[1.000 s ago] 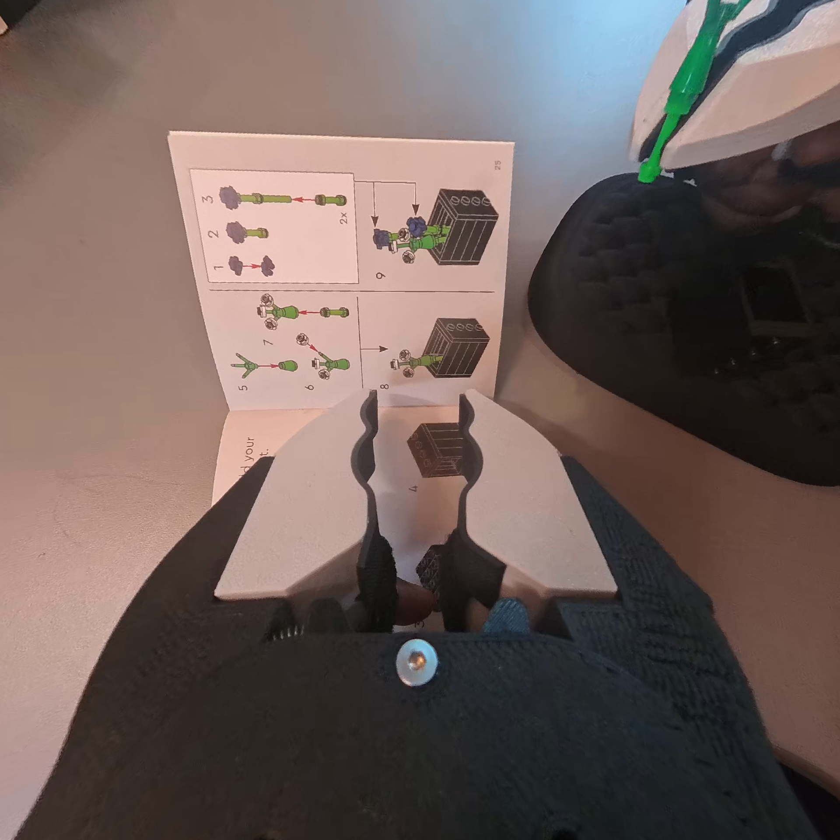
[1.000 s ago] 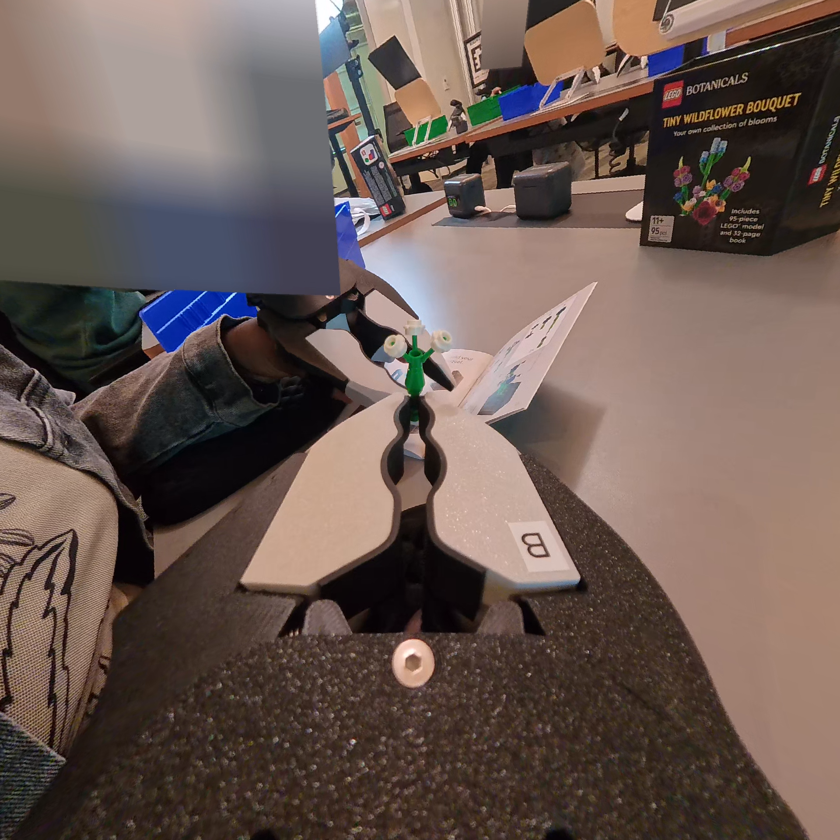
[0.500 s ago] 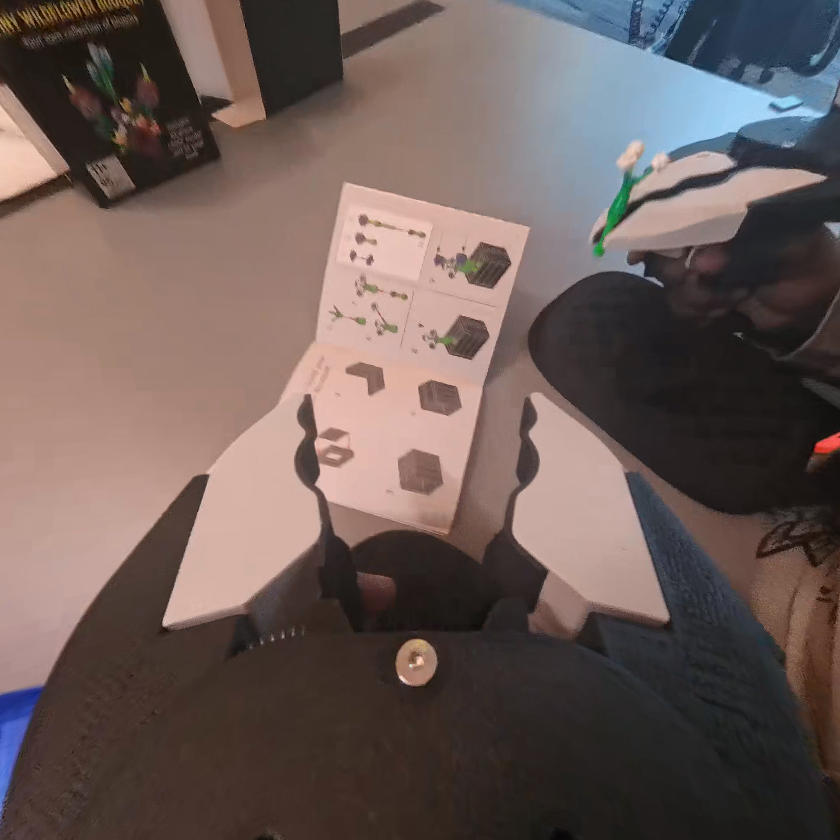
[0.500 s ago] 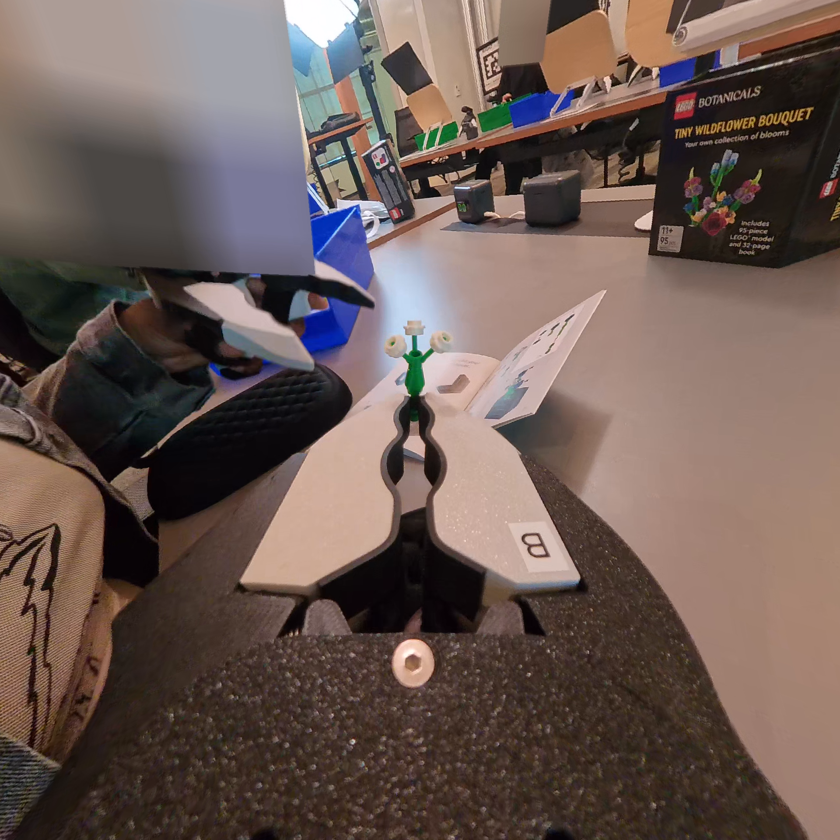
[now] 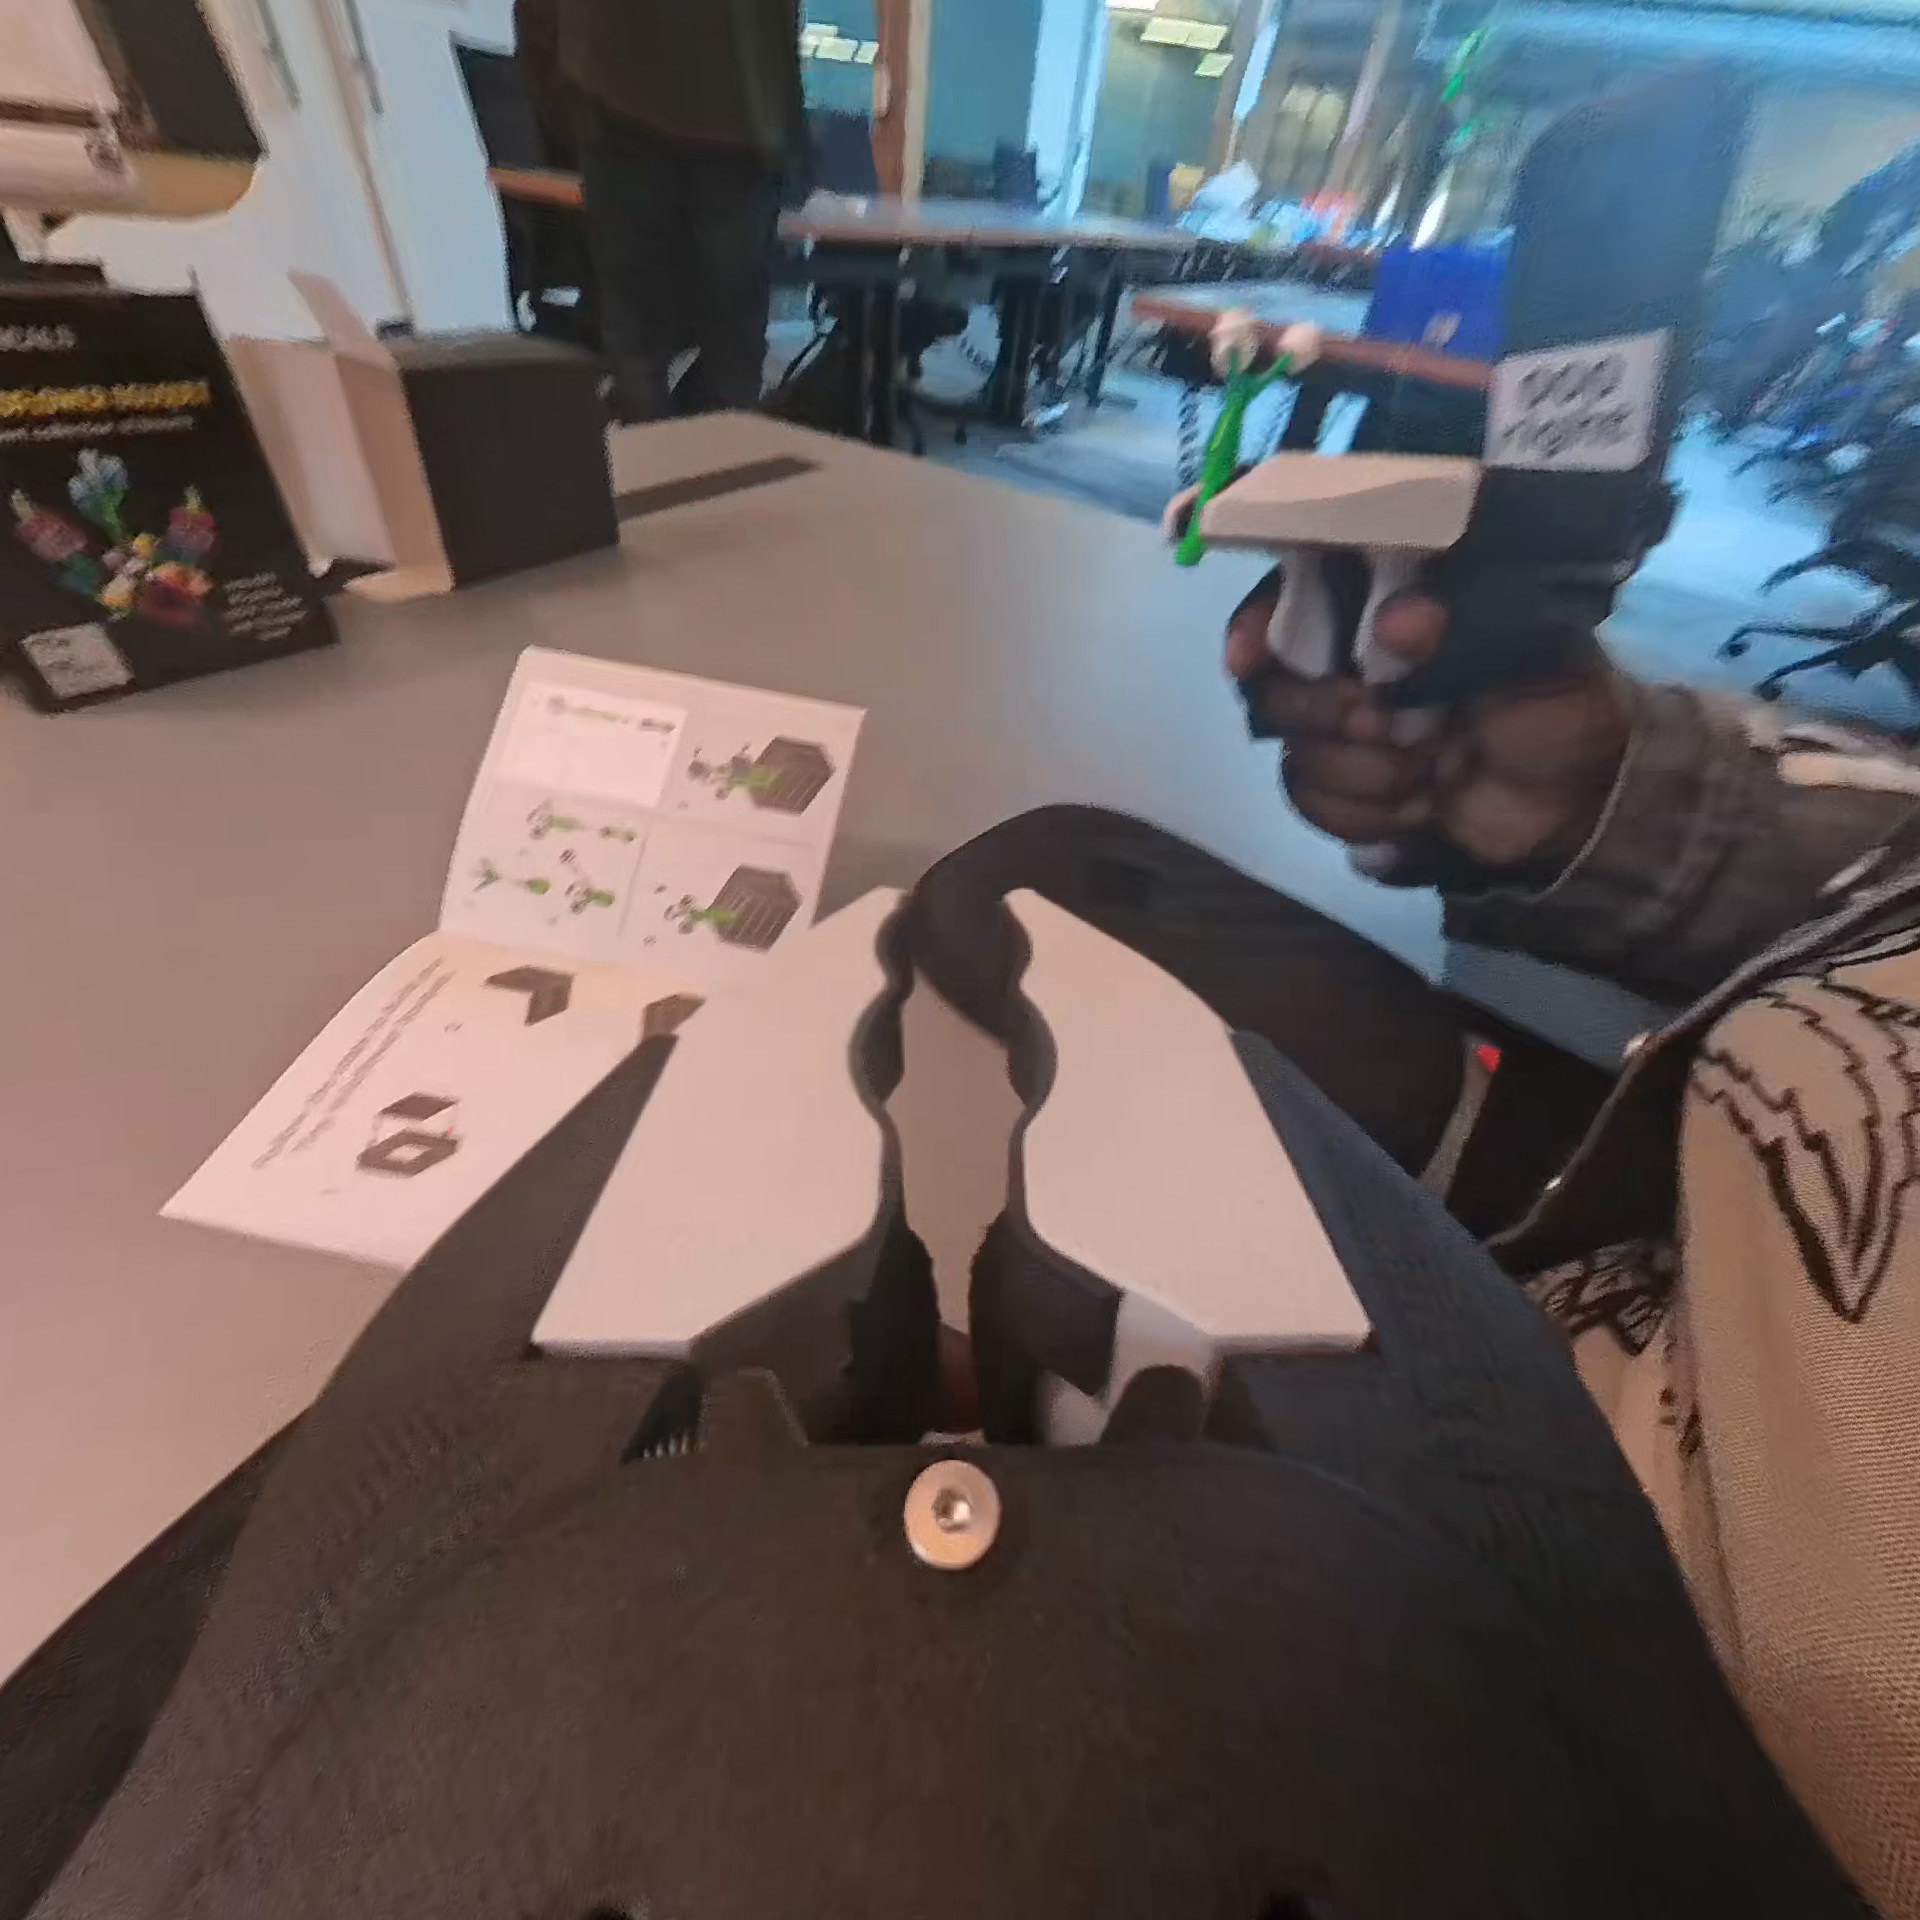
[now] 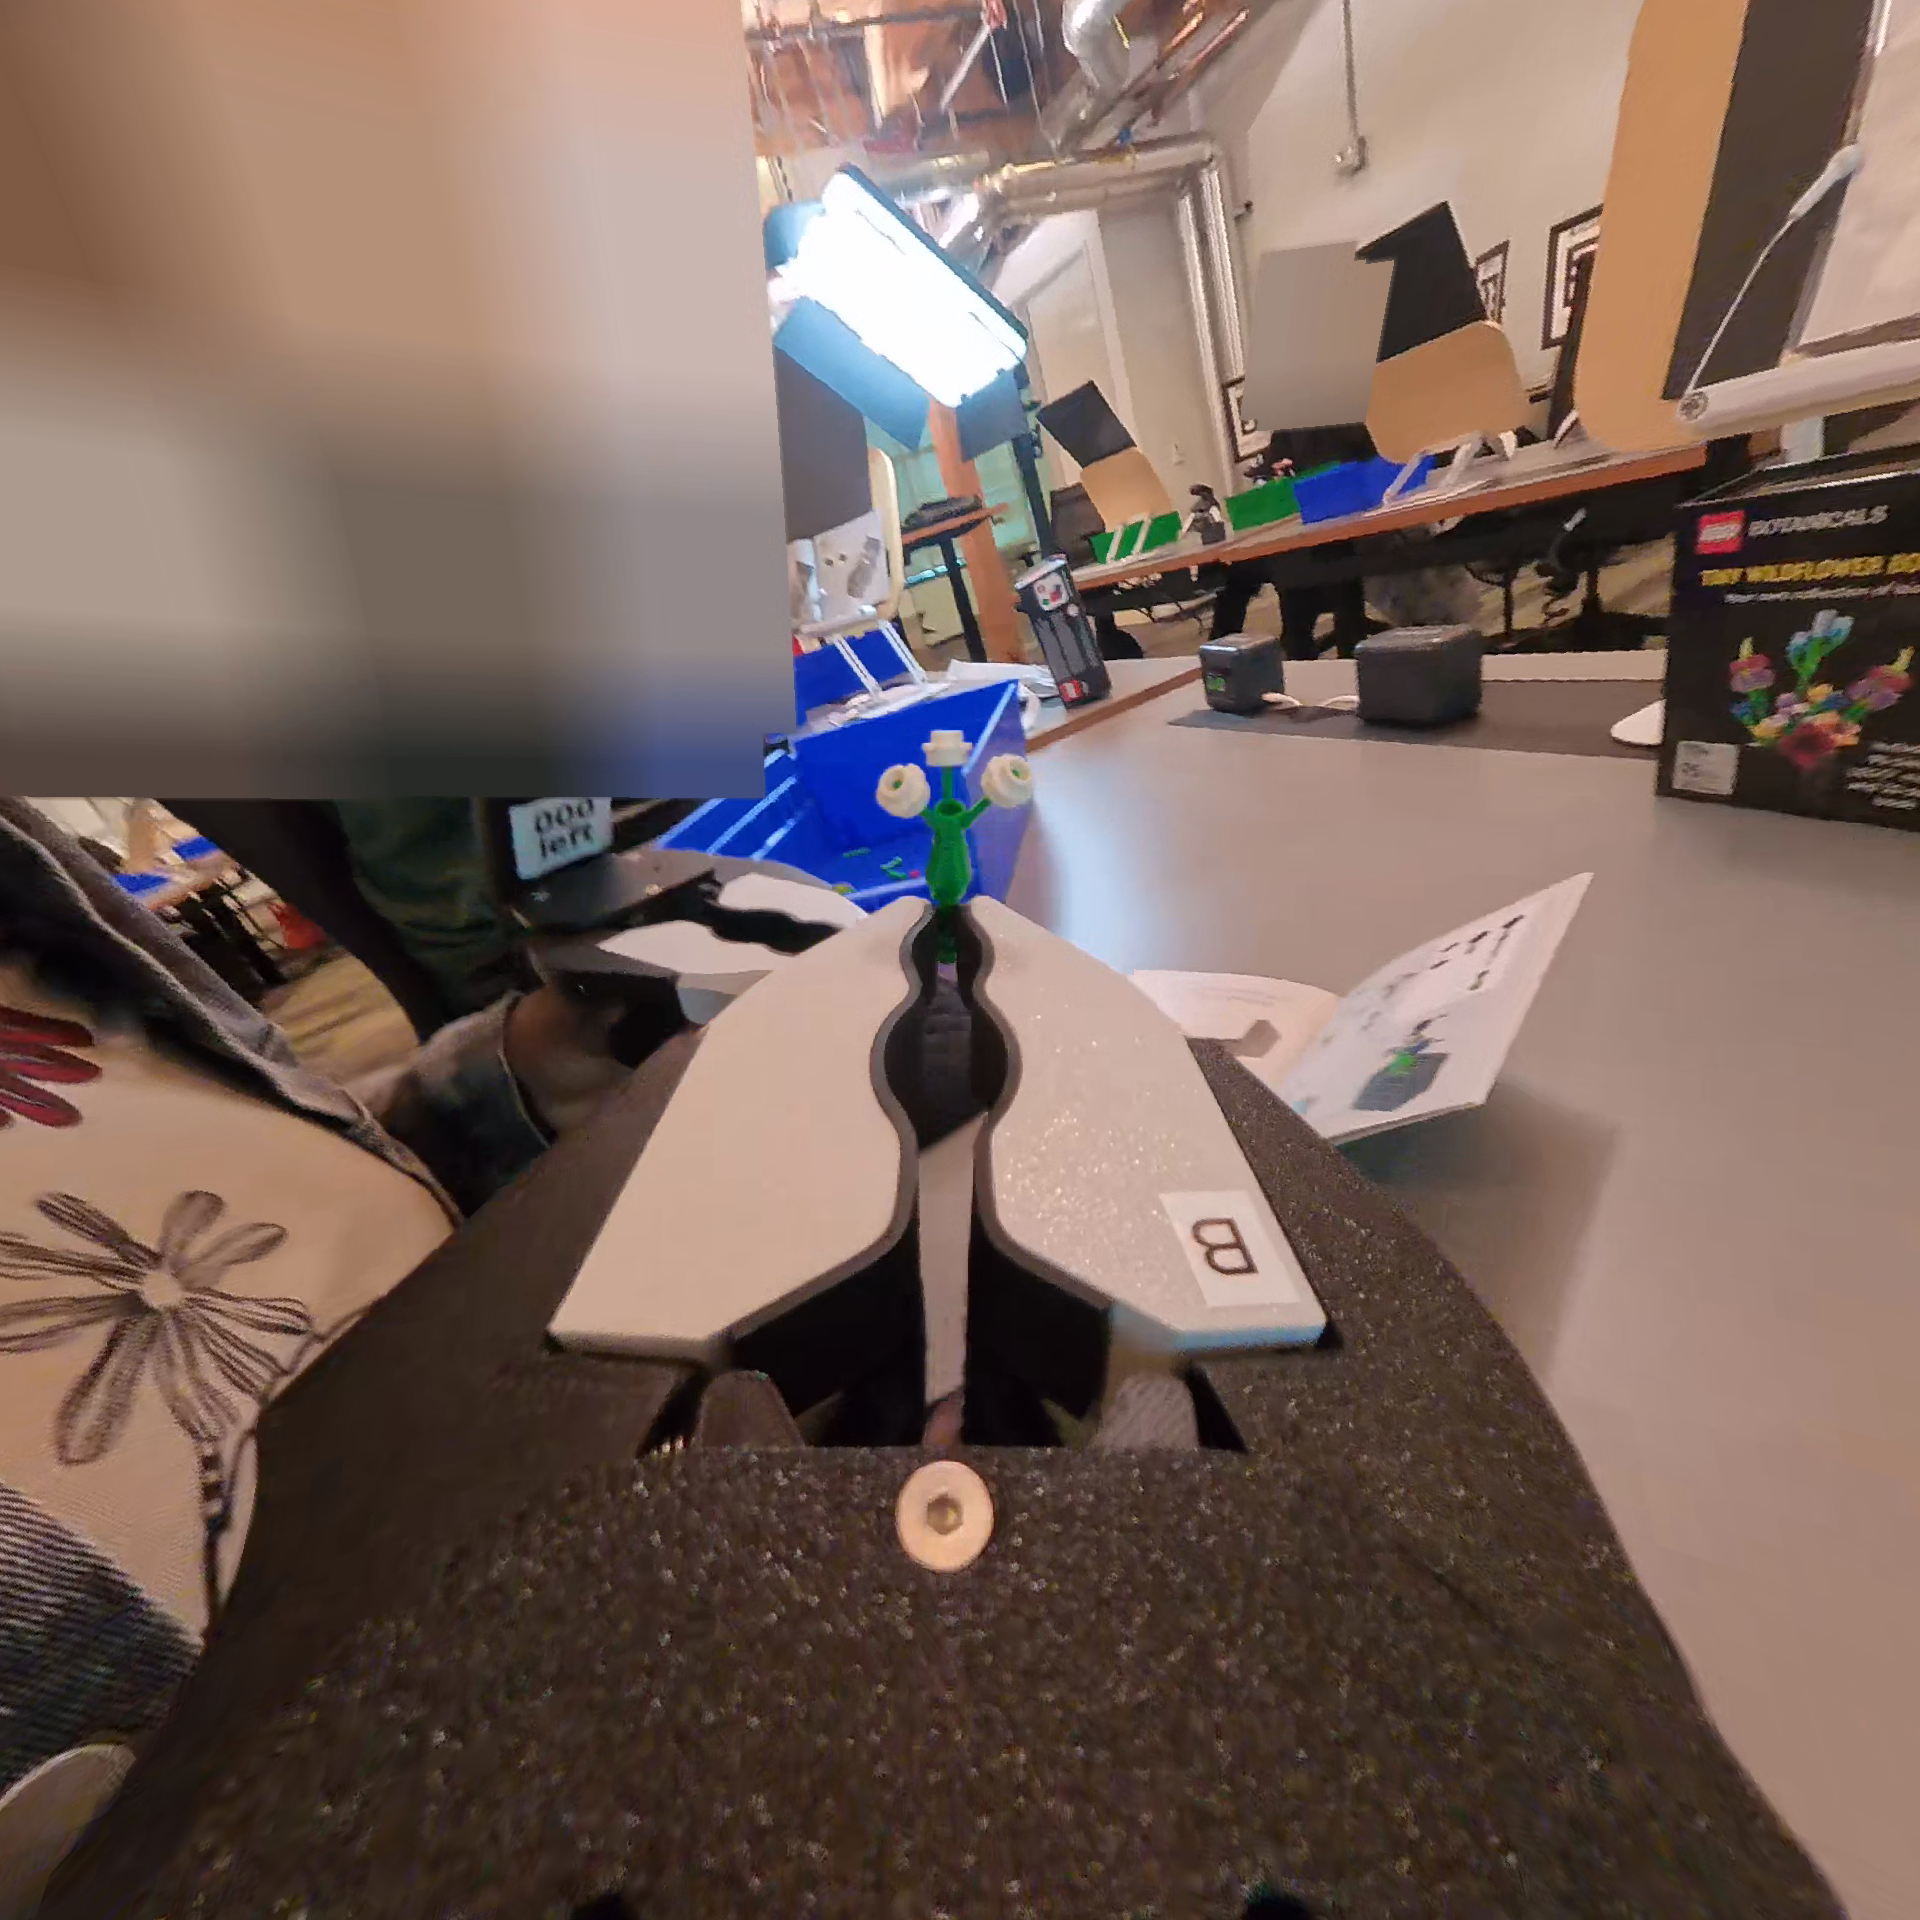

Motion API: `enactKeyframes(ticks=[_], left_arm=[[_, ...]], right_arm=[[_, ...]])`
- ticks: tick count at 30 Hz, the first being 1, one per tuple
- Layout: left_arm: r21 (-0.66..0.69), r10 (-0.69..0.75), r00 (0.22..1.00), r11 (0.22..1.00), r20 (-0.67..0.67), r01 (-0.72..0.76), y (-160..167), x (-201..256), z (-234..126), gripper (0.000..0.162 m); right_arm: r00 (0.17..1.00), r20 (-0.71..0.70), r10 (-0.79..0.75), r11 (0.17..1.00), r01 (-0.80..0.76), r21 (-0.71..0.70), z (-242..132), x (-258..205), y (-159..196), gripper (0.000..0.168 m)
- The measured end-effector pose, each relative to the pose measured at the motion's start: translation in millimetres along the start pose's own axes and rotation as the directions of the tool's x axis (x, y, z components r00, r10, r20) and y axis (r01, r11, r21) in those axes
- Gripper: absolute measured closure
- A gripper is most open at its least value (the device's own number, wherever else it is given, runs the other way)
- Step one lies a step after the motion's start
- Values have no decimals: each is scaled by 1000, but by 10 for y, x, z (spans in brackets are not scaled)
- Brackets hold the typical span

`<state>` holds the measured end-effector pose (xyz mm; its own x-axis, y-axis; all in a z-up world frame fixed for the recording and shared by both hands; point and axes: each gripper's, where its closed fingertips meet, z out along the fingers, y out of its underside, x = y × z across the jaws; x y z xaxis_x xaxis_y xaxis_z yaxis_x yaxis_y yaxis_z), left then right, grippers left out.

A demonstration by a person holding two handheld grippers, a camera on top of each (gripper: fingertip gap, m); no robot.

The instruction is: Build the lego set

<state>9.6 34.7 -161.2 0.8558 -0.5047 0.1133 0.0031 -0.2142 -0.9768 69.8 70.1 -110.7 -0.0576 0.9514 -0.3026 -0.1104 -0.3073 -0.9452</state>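
My right gripper (image 6: pixel 948 909) is shut on the green stem of a small flower piece (image 6: pixel 948 842) with three white buds, held upright above the grey table (image 6: pixel 1558 1351). In the left wrist view that flower (image 5: pixel 1226 436) and the right gripper (image 5: pixel 1195 520) hover at the upper right, in a person's hand. My left gripper (image 5: pixel 945 899) is almost closed, with a narrow gap and nothing between the fingers, over the near edge of the open instruction booklet (image 5: pixel 582 935). The booklet also shows in the right wrist view (image 6: pixel 1434 1018).
A black set box (image 5: pixel 125 499) stands at the far left, and shows at the far right in the right wrist view (image 6: pixel 1797 665). An open black carton (image 5: pixel 488 447) stands beside it. A black padded rest (image 5: pixel 1195 935) lies ahead of my left gripper. A blue bin (image 6: pixel 883 769) sits behind the flower. The gap from one gripper's tips to the other's is roughly 9 cm.
My left gripper opened wide, then closed to a narrow gap, while tilting up and pulling back from the booklet. The right gripper rose with the flower still in it.
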Motion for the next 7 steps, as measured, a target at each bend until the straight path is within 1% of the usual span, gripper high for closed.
enactKeyframes(ticks=[1,4,5,7], left_arm=[[36,-4,1000,999,-24,5,-38,62,8,151],[124,-13,998,992,-57,20,-132,183,44,152],[136,-20,998,990,-63,28,-152,213,65,152],[170,-14,998,985,-58,24,-234,267,92,145]], right_arm=[[1000,13,24,1000,-24,18,5,-42,-4,166],[994,71,89,993,-94,66,63,-175,-26,166],[988,100,118,989,-126,77,88,-226,-38,166],[965,166,203,968,-223,111,121,-325,-87,165]])
